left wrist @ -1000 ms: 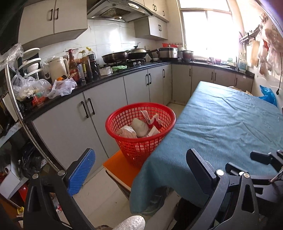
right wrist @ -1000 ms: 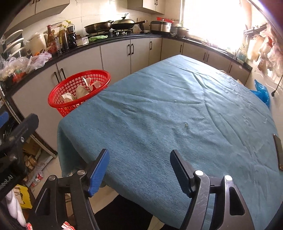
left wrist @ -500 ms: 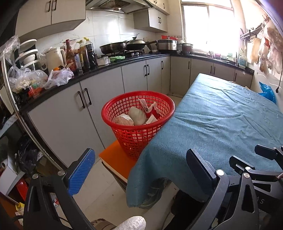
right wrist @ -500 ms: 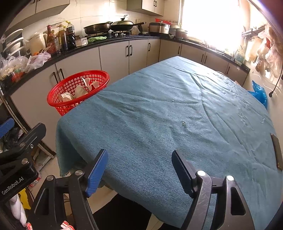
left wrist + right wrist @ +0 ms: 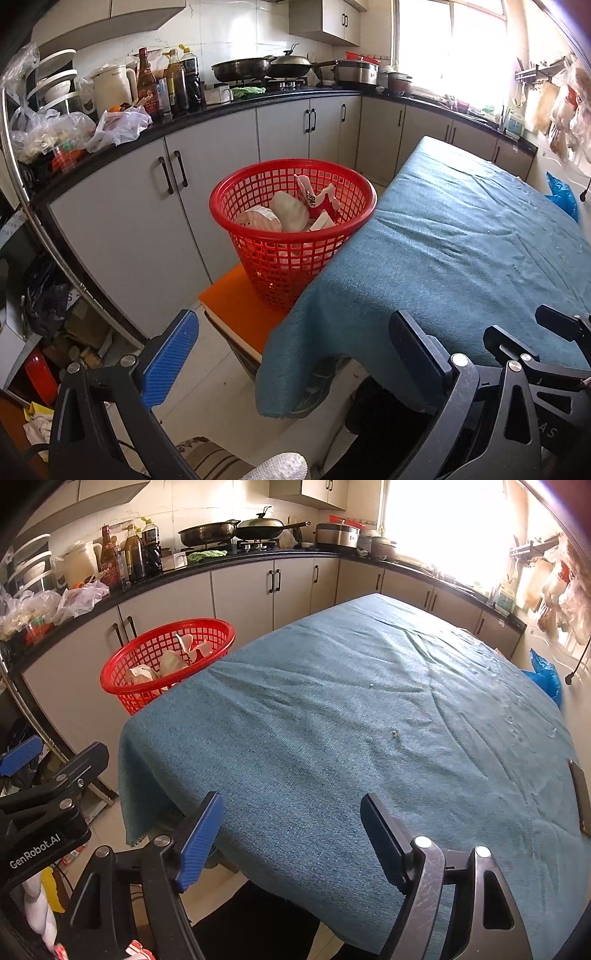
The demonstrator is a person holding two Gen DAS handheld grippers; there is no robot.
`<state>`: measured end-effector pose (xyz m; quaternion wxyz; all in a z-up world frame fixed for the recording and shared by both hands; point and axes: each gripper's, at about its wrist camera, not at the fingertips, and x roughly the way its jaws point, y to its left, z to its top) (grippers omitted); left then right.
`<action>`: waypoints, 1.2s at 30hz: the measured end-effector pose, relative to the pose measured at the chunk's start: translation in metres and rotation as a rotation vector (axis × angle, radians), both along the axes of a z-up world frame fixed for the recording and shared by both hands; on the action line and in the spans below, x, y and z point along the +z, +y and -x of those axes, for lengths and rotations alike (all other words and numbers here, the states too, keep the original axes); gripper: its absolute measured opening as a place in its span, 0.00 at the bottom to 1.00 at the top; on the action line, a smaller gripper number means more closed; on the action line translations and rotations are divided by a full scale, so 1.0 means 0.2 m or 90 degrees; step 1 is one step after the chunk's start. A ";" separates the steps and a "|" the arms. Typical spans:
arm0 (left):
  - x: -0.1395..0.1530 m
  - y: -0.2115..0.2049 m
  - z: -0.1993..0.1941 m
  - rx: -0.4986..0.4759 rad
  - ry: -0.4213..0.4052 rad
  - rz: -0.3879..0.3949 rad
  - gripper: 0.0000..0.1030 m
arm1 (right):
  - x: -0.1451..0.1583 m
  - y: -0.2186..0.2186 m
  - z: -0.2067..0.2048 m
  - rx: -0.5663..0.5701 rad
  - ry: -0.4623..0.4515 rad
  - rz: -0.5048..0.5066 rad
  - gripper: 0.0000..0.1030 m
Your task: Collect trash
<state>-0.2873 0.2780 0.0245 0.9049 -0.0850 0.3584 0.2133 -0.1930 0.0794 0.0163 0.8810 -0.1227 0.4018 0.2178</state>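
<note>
"GenRobot.AI" is printed on the left tool [image 5: 55, 775], seen at 9 o'clock in the right view. Both tools are released and hold nothing; the right tool [image 5: 291, 834] hangs over the teal cloth [image 5: 369, 720]. The red mesh basket [image 5: 291, 236] stands on an orange stool [image 5: 236, 310] at 12 o'clock of the left tool [image 5: 291, 343], touching the cloth's edge, with crumpled wrappers [image 5: 291, 212] inside.

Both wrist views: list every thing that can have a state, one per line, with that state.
Left gripper: open, holding nothing.
Right gripper: open, holding nothing.
Red basket: upright on an orange stool, partly filled with crumpled trash.
Trash: inside the basket.
Teal tablecloth: spread over the table, wrinkled, corner hanging down.
Cabinet doors: shut.
</note>
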 end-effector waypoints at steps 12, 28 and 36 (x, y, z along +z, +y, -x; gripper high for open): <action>-0.02 0.00 -0.03 -0.010 0.016 0.009 0.99 | -0.02 0.04 0.01 0.009 0.006 0.007 0.79; -0.06 0.02 -0.04 -0.012 0.032 0.024 0.99 | -0.04 0.05 0.01 0.011 0.019 0.006 0.79; -0.06 0.02 -0.04 -0.012 0.032 0.024 0.99 | -0.04 0.06 0.01 0.010 0.020 0.007 0.80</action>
